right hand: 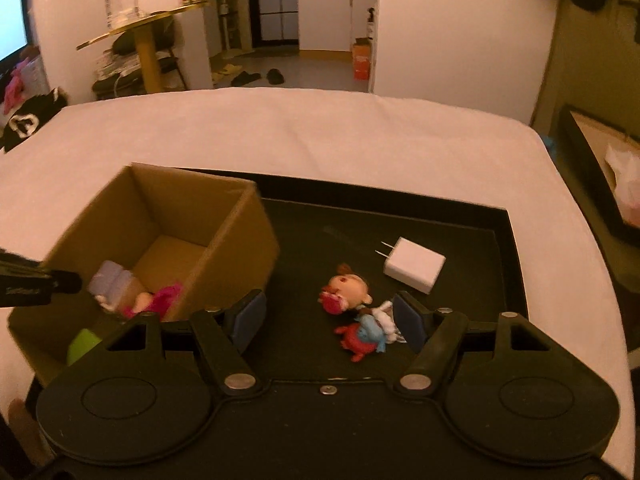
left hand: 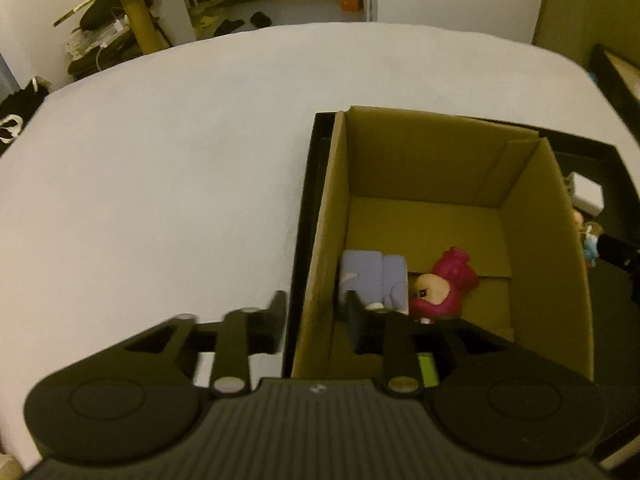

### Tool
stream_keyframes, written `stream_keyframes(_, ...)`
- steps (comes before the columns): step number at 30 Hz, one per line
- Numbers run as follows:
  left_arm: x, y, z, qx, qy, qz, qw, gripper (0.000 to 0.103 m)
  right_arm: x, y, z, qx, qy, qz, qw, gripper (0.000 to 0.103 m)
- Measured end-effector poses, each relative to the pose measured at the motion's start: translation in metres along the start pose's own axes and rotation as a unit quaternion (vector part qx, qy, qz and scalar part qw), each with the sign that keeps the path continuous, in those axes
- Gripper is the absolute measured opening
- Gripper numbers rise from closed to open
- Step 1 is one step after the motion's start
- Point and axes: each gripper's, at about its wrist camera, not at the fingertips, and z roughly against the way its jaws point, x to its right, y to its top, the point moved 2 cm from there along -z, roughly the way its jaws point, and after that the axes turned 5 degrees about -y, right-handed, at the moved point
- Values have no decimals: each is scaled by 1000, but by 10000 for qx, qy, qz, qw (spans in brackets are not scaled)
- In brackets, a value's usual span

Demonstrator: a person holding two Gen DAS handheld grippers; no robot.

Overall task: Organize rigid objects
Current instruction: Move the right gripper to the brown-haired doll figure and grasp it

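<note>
doll (right hand: 360, 312) lies flat, head toward the charger (right hand: 414, 266).

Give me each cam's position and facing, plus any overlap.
Left wrist: on the left claw, open astride the near-left wall of the cardboard box, looking down into it; only claw fingers show.
Right wrist: on the right claw, open over the black tray, facing the doll figurine and white charger; left claw's tip at left.
Shared: box, tray, pink figurine, bed.

left gripper (left hand: 316, 316) parted astride cardboard box (left hand: 324, 240) wall; inside — pink figurine (left hand: 444, 284), lavender block (left hand: 374, 276)
</note>
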Motion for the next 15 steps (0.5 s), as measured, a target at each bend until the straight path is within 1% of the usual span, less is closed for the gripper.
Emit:
stream_keyframes(3, 6, 4, 2, 69, 243, -226, 9994, 60, 13, -7, -12, -44, -56, -348, 9994, 70)
stream_keyframes(6, 16, 6, 1, 58, 356, -430, 9984, 66, 22, -13, -24, -86, -114, -598, 9981, 70)
stream_keyframes(10, 24, 10, -6, -17, 520, -620, 9967, 68, 25, -22, -37, -196, -121, -779, 9967, 70)
stream_keyframes(15, 32, 15, -14, -93, 763, -758, 9942, 70, 21, -28, -50, -282, -182, -706, 9969, 70)
